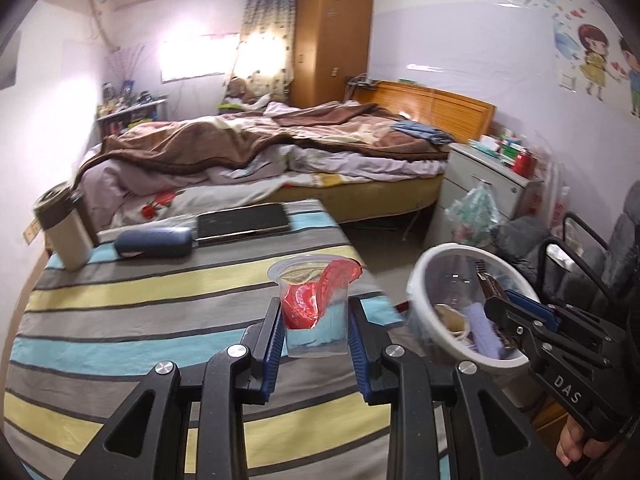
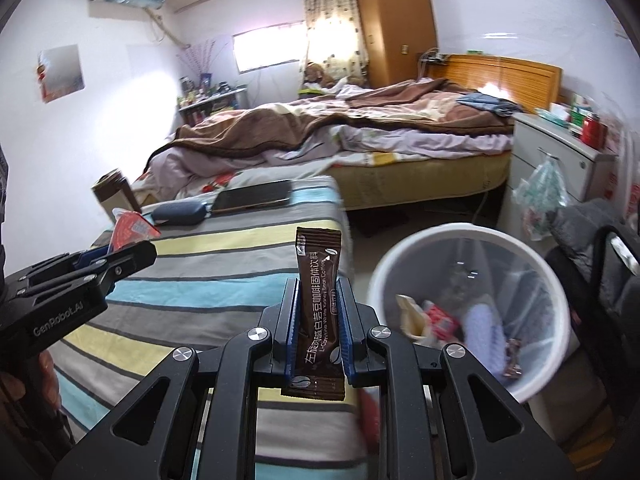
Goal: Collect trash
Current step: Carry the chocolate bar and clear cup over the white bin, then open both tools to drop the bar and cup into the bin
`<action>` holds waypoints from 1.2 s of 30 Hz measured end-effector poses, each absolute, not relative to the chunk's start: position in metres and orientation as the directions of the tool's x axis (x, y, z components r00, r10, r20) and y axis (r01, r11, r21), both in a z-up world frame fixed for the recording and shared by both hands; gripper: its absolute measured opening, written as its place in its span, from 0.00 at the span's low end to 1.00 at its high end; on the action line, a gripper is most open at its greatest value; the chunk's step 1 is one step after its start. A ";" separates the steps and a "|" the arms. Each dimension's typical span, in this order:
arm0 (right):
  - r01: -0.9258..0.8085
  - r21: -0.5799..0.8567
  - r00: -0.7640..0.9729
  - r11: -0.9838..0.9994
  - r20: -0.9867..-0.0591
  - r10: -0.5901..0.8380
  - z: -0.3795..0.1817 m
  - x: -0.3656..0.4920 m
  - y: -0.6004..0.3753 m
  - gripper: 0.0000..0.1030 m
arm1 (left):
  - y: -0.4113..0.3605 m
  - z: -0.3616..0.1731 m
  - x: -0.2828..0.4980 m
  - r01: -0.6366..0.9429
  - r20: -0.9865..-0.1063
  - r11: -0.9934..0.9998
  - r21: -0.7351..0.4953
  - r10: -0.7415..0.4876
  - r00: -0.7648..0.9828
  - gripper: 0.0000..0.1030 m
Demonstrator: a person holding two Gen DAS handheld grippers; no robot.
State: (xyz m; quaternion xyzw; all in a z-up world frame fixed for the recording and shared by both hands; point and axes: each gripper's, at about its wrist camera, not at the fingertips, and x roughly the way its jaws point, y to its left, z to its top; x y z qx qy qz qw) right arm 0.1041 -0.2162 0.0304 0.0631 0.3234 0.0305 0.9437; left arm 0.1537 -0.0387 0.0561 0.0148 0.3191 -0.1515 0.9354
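Note:
My left gripper (image 1: 314, 312) is shut on a clear plastic cup (image 1: 314, 320) with a crumpled red wrapper (image 1: 316, 296) inside, held just above the striped table (image 1: 160, 300). My right gripper (image 2: 318, 312) is shut on a brown coffee sachet (image 2: 318, 304), held upright left of the white trash bin (image 2: 472, 300). The bin holds several pieces of trash. In the left wrist view the right gripper (image 1: 496, 296) hangs over the bin's rim (image 1: 428, 268). In the right wrist view the left gripper (image 2: 132, 252) shows at the left with the red wrapper (image 2: 132, 232).
On the table's far end lie a dark tablet (image 1: 244, 220), a blue case (image 1: 154, 242) and a beige tumbler (image 1: 64, 228). Behind is an unmade bed (image 1: 260, 152). A white drawer unit (image 1: 484, 176), a plastic bag (image 1: 474, 212) and a dark chair (image 1: 580, 256) stand right.

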 end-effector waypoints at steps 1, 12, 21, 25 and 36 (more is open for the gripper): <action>-0.006 0.139 0.790 0.990 -0.607 0.089 0.030 0.102 -0.222 0.19 | -0.048 0.057 0.152 0.307 -0.601 0.950 -0.064 -0.282 0.748 0.30; 0.115 0.141 0.788 0.983 -0.615 -0.005 0.027 0.085 -0.280 0.19 | -0.119 0.049 0.150 0.423 -0.613 0.903 -0.075 -0.376 0.695 0.30; 0.196 0.119 0.760 0.973 -0.646 -0.074 0.020 0.082 -0.314 0.19 | -0.169 0.035 0.148 0.493 -0.628 0.868 -0.067 -0.420 0.655 0.30; 0.217 0.117 0.741 0.969 -0.666 -0.086 0.013 0.083 -0.326 0.19 | -0.188 0.026 0.154 0.531 -0.647 0.842 -0.097 -0.458 0.609 0.30; 0.211 0.115 0.688 0.971 -0.723 -0.064 -0.011 0.103 -0.342 0.20 | -0.218 -0.001 0.173 0.552 -0.699 0.827 -0.106 -0.457 0.550 0.30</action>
